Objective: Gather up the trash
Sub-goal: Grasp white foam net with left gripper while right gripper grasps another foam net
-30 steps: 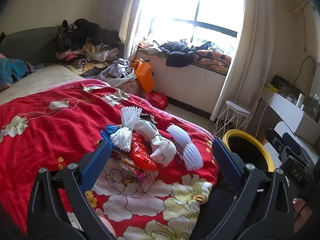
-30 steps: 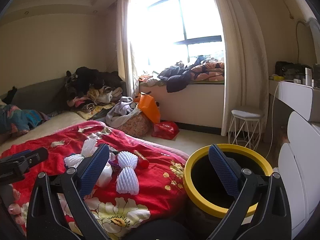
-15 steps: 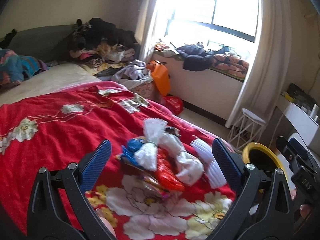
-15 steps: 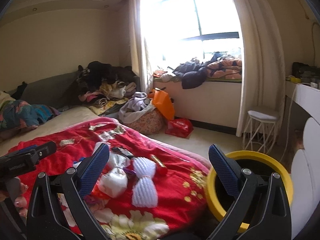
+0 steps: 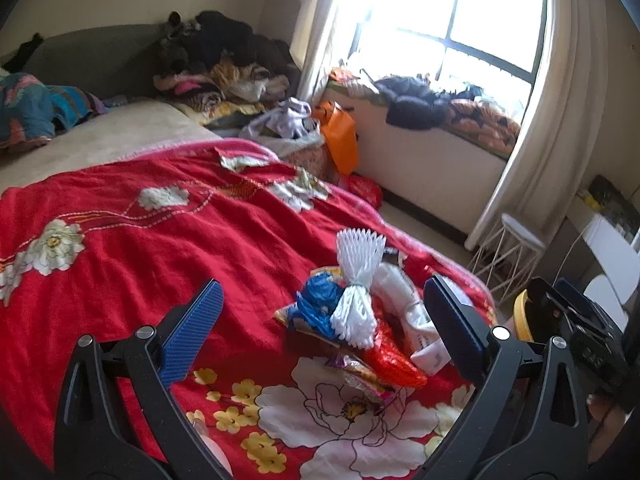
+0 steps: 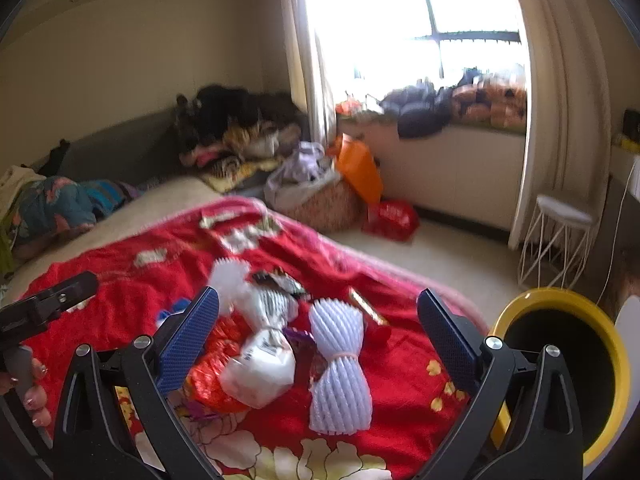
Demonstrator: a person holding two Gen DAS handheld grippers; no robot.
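Note:
A pile of trash lies on the red floral blanket (image 5: 160,248): a white foam net (image 5: 357,280), a blue bag (image 5: 316,306), a red wrapper (image 5: 390,358) and a white bag (image 5: 408,312). In the right wrist view I see a second white foam net (image 6: 340,364), the white bag (image 6: 260,364) and the red wrapper (image 6: 212,372). The yellow-rimmed black bin (image 6: 568,364) stands beside the bed on the right. My left gripper (image 5: 320,338) is open above the pile. My right gripper (image 6: 318,344) is open above the pile too. Neither holds anything.
A white wire stool (image 6: 560,236) stands near the curtain. An orange bag (image 6: 358,168), a red bag (image 6: 390,216) and a basket of clothes (image 6: 316,196) sit on the floor by the window seat. Clothes are heaped at the bed's far end (image 5: 224,64).
Both grippers have swung left, toward the bed. The trash pile now sits between the right gripper's fingers, and the bin has slid to the right edge of both views.

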